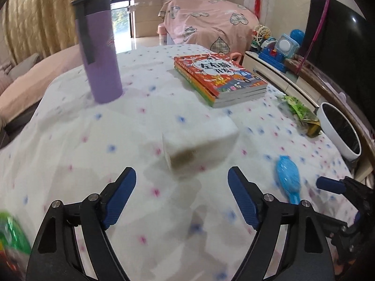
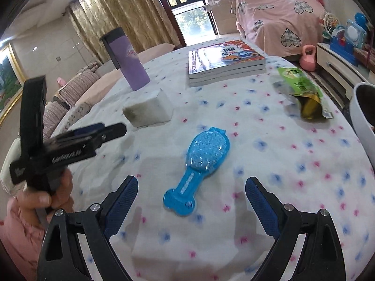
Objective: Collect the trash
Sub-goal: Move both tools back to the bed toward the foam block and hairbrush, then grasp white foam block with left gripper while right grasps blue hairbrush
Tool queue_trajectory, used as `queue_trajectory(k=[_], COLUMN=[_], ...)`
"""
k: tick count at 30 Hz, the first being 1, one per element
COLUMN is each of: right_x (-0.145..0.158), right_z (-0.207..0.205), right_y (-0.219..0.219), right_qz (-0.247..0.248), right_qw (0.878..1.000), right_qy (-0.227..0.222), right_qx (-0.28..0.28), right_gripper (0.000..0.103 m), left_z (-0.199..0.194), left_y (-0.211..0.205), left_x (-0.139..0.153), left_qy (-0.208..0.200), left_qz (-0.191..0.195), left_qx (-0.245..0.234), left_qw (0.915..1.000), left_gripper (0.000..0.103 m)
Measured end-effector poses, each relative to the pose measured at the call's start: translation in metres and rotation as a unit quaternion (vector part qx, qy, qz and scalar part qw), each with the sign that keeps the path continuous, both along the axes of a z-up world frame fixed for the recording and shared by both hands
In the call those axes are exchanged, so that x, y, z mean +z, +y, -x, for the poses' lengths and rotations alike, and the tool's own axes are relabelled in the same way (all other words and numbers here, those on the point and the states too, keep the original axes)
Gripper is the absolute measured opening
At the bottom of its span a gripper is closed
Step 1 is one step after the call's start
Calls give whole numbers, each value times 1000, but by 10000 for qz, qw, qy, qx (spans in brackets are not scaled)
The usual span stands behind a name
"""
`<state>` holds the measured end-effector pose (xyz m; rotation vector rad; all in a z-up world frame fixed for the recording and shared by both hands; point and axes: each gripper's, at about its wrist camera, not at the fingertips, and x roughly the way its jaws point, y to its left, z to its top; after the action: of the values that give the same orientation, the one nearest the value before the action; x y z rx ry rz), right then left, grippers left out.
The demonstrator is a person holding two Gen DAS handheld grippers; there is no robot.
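A dirty white sponge block (image 1: 199, 147) lies on the flowered tablecloth just ahead of my open, empty left gripper (image 1: 181, 175); it also shows in the right wrist view (image 2: 147, 109). A torn green snack wrapper (image 1: 302, 114) lies near the table's right edge (image 2: 302, 93), beside a white bin (image 1: 339, 131) (image 2: 364, 117). My right gripper (image 2: 191, 186) is open and empty, with a blue hairbrush (image 2: 199, 164) between and ahead of its fingers. The left gripper also shows at the left of the right wrist view (image 2: 100, 133). Another green wrapper (image 1: 11, 236) is blurred at the lower left.
A purple tumbler (image 1: 98, 49) stands at the far left of the table. A stack of children's books (image 1: 220, 79) lies at the far middle. The blue hairbrush also shows in the left wrist view (image 1: 288, 175). A TV (image 1: 337, 44) and toys (image 1: 279, 49) stand to the right.
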<state>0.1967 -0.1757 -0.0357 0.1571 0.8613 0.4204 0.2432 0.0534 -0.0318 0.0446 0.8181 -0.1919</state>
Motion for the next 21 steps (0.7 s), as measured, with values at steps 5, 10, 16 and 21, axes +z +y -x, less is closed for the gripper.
queue_trajectory(k=[5, 10, 16, 21], right_x=[-3, -14, -13, -12], right_z=[-10, -21, -23, -16], right_y=[10, 16, 6, -20], right_qz=[293, 546, 979, 889], right_qw=[9996, 9984, 9952, 9959], right_qy=[-28, 159, 29, 72], right_qx=[-49, -65, -16, 120], right_gripper=[93, 87, 31, 30], left_z=[-24, -27, -10, 21], left_y=[-5, -17, -30, -23], left_x=[-8, -15, -16, -13], left_qy=[29, 54, 301, 860], left_qz=[-207, -127, -379, 516], left_qx=[-123, -403, -174, -45], left_qw=[9997, 9991, 9987, 9949], left_gripper=[89, 77, 47, 37])
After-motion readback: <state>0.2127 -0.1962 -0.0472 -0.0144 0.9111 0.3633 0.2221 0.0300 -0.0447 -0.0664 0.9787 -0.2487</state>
